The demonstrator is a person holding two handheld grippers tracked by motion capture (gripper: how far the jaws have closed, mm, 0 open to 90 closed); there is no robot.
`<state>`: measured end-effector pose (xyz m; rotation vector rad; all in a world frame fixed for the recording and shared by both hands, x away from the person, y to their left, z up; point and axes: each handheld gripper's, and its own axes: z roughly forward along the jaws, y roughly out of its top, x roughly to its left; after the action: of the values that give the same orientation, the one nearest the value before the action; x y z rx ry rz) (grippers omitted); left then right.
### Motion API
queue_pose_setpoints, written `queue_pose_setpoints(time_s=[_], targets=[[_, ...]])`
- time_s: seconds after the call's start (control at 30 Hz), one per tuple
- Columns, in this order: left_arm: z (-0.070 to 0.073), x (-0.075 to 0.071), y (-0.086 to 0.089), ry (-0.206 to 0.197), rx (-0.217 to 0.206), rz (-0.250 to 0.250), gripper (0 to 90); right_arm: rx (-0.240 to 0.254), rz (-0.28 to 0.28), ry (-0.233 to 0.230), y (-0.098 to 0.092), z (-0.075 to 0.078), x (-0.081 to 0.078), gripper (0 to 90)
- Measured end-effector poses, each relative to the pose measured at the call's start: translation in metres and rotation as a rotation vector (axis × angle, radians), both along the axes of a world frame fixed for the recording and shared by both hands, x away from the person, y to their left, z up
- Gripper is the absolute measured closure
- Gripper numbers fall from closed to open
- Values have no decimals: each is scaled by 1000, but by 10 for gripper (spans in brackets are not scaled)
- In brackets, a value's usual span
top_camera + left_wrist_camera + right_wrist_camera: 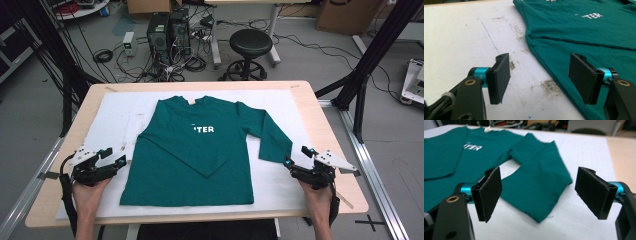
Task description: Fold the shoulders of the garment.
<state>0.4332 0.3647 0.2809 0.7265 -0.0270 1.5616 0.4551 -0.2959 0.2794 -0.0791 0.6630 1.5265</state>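
One green long-sleeved shirt (192, 150) lies flat on one white mat (115, 112), and that mat covers most of one wooden table (327, 125). I count two grippers and two hands working them, one on each side of the shirt. Behind the table I can make out one black stool (250, 45) and two computer towers (169, 30) on the floor.

The shirt sits in the middle of the mat, collar at the far side, hem toward me. Its left sleeve is folded in across the chest; its right sleeve (541, 182) hangs out and down toward the right gripper. White letters (204, 129) show on the chest.

Bare mat runs on both sides of the shirt, wider on the left, and a narrow strip remains between the hem and the near edge of the table. Both grippers sit close to that near edge.

My left gripper (112, 156) rests on the mat just beside the shirt's lower left side edge, its jaws standing apart with nothing between them; in the left gripper view one jaw is over the mat and the other over green cloth. My right gripper (299, 156) sits near the cuff end of the right sleeve, jaws wide apart and empty. Both forearms come in from the near edge, hands gripping from behind.
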Motion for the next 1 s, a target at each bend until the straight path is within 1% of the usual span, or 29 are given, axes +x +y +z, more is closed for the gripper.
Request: queue_pose_setpoints(time_s=[0.07, 0.1, 0.13, 0.17, 0.2, 0.27, 0.3, 0.33, 0.4, 0.43, 0.47, 0.5, 0.53, 0.57, 0.6, 0.63, 0.67, 0.7, 0.73, 0.83, 0.9, 1.0], targets=[[0, 0, 2, 5, 5, -19, 328, -36, -14, 34, 2, 3, -2, 223], [0, 0, 2, 5, 5, -19, 326, -36, -14, 34, 2, 3, -2, 223], [0, 0, 5, 2, 1, -43, 320, -86, -52, 75, 4, 8, -6, 243], [0, 0, 5, 2, 1, -43, 317, -86, -52, 75, 4, 8, -6, 243], [0, 0, 6, -1, -1, -59, 312, -137, -105, 116, 8, 13, -10, 266], [-1, 0, 7, -7, -3, -66, 301, -176, -146, 157, 12, 20, -13, 268], [-1, 0, 7, -7, -3, -66, 296, -188, -160, 170, 14, 22, -13, 274], [-1, 0, 7, -9, -6, -67, 288, -204, -193, 191, 17, 26, -14, 274], [-1, 0, 7, -10, -12, -72, 262, -228, -220, 227, 21, 31, -14, 277], [-1, 0, 7, -10, -12, -72, 247, -235, -234, 236, 23, 33, -13, 278], [-2, 0, 9, -15, -14, -85, 235, -242, -244, 247, 25, 36, -12, 284], [-2, 0, 9, -15, -14, -85, 229, -251, -255, 260, 28, 38, -11, 312], [-3, 0, 10, -24, -4, -101, 229, -259, -273, 274, 30, 40, -11, 339], [-3, 0, 10, -24, -4, -101, 228, -266, -291, 285, 32, 42, -10, 347], [-4, 0, 11, -33, -1, -106, 229, -272, -308, 300, 33, 44, -9, 357], [-4, 0, 11, -33, -1, -106, 229, -272, -308, 300, 33, 44, -9, 357], [-5, 0, 12, -41, -7, -109, 229, -282, -328, 314, 36, 48, -8, 366], [-5, 0, 12, -41, -7, -109, 228, -282, -328, 314, 36, 48, -8, 366], [-5, 0, 13, -47, -14, -111, 229, -281, -343, 324, 37, 51, -7, 367], [-5, 0, 13, -46, -15, -115, 229, -277, -352, 327, 37, 54, -6, 386], [-5, 0, 12, -46, -15, -107, 229, -278, -355, 339, 37, 56, -4, 391], [-5, 0, 12, -44, -18, -100, 229, -277, -348, 336, 37, 56, -3, 405]])
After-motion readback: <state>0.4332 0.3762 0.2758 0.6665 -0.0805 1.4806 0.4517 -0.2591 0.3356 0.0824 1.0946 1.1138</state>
